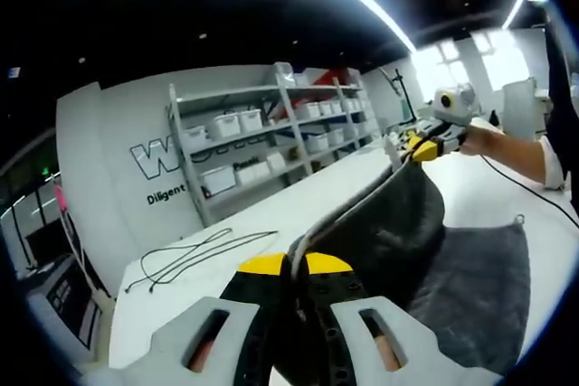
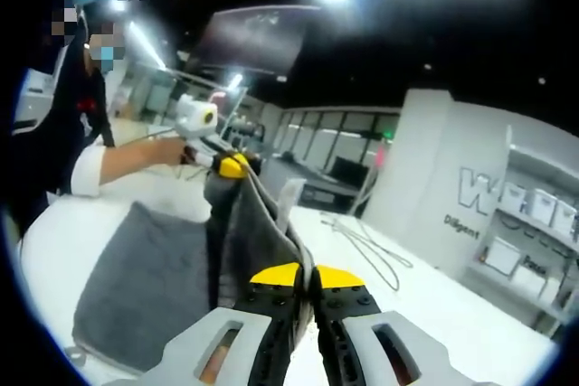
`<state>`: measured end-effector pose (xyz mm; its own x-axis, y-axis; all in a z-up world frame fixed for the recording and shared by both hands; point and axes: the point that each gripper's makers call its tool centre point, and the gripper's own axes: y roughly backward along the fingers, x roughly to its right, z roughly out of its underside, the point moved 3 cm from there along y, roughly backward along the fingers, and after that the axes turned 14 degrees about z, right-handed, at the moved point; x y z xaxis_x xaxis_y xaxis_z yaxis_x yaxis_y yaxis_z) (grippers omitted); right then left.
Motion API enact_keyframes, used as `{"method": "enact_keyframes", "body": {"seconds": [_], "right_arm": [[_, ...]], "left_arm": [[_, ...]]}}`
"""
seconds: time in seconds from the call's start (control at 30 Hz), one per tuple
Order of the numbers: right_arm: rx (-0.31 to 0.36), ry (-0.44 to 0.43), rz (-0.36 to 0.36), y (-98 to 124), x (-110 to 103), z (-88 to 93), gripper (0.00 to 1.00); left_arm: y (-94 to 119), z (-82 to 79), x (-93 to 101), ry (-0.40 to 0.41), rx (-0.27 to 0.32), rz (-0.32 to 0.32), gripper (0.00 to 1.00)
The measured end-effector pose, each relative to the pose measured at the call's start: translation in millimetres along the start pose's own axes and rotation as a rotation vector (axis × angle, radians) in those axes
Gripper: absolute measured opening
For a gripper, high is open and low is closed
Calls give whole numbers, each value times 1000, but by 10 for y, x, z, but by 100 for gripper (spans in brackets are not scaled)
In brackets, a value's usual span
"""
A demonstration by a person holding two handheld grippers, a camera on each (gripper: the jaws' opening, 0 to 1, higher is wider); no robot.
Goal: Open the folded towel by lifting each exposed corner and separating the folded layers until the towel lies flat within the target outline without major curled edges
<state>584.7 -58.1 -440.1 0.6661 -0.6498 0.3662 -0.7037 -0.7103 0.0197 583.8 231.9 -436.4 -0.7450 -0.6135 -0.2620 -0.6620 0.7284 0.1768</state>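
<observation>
Left gripper (image 1: 296, 270), yellow-tipped, black jaws, sits closest to the lens in left gripper view: jaws together, clamped on edge of the dark grey towel (image 1: 398, 223). From there the towel edge runs up and away to the right gripper (image 1: 418, 145), held by a person's hand (image 1: 478, 139) w/ white sleeve; its jaws look pinched on the far corner of the same edge. So the towel's top layer is lifted off the white table (image 1: 289, 214) between the two grippers, hanging like a tent, while the lower part lies flat on the table at right, small hang loop at its far corner.

Right gripper view: right gripper jaws (image 2: 307, 279) closed on the towel edge (image 2: 262, 223), fabric rising between them. Left gripper shows far end at approx (image 2: 233, 167), gripping the other end of the raised edge. Flat part of towel spreads on table to the left.

Bkgd: black cable (image 1: 194, 255) looped on the table, well apart from towel; metal shelving (image 1: 271, 137) w/ white bins; white wall w/ partial lettering.
</observation>
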Motion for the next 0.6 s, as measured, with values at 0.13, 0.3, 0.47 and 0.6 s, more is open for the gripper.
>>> {"method": "enact_keyframes", "body": {"seconds": [0.13,0.3,0.47,0.6], "right_arm": [[-1,-6,4,-16,6,24,1],[-9,-8,8,-41,29,65,1],[-19,-8,2,-84,54,119,1],[-28,-7,-5,-110,59,156,1]], "left_arm": [[-33,19,-22,-6,-4,-19,5],[-64,42,-33,-3,-13,-27,5],[-93,75,-45,5,-19,-33,5],[-108,103,-63,13,-24,-40,5]]}}
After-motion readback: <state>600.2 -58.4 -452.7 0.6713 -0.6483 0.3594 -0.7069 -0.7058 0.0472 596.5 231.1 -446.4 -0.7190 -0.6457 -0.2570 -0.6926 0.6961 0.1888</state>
